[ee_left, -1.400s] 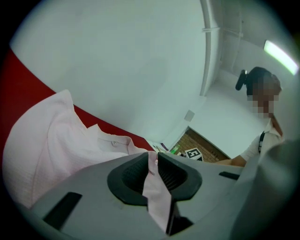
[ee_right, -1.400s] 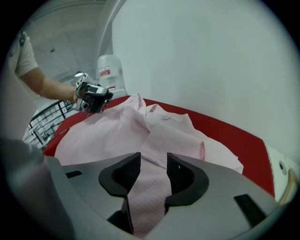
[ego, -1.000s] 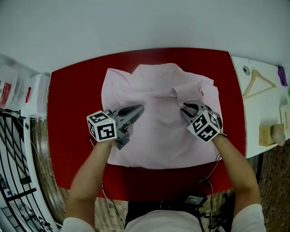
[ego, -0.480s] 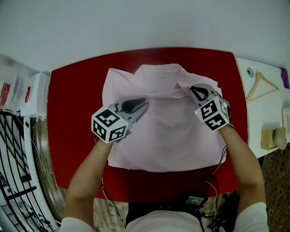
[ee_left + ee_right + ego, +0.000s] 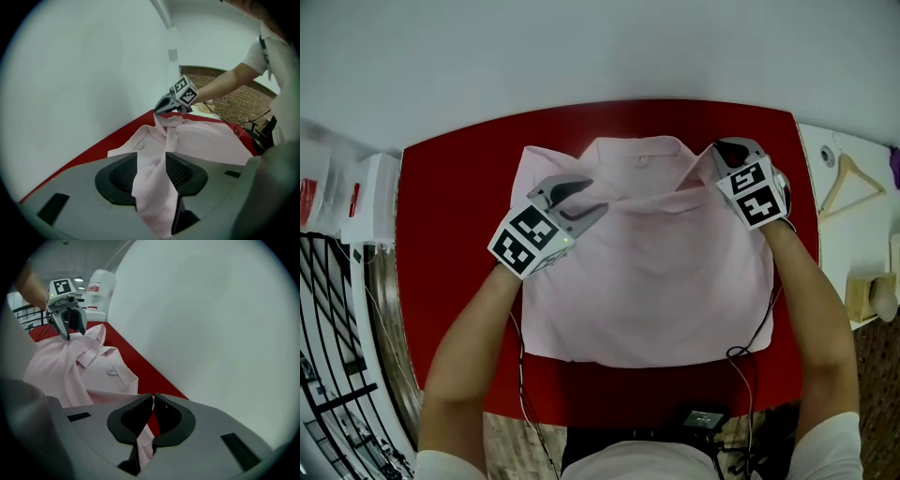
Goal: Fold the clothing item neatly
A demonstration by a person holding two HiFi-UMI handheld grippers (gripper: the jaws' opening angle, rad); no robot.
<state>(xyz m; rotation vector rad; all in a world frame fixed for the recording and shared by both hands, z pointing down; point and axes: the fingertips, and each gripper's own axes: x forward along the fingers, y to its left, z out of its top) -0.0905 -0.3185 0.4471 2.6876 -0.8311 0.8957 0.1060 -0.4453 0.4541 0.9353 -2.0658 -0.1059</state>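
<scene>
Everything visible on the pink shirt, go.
The pink shirt looks like thin woven cotton, lying mostly flat on the red table, collar at the far edge. The right hand-held gripper pinches its far right corner; the jaws of the left hand-held gripper have just been opening, cloth draped between them.

A red counter (image 5: 450, 234) is set against a plain pale wall (image 5: 600, 47) at its far edge. Beyond its right edge a white side table (image 5: 830, 234) with a wooden hanger (image 5: 848, 178) is seen. Black metal railing (image 5: 337, 375) is seen off the left edge, and a brick wall (image 5: 239, 103) farther off.
</scene>
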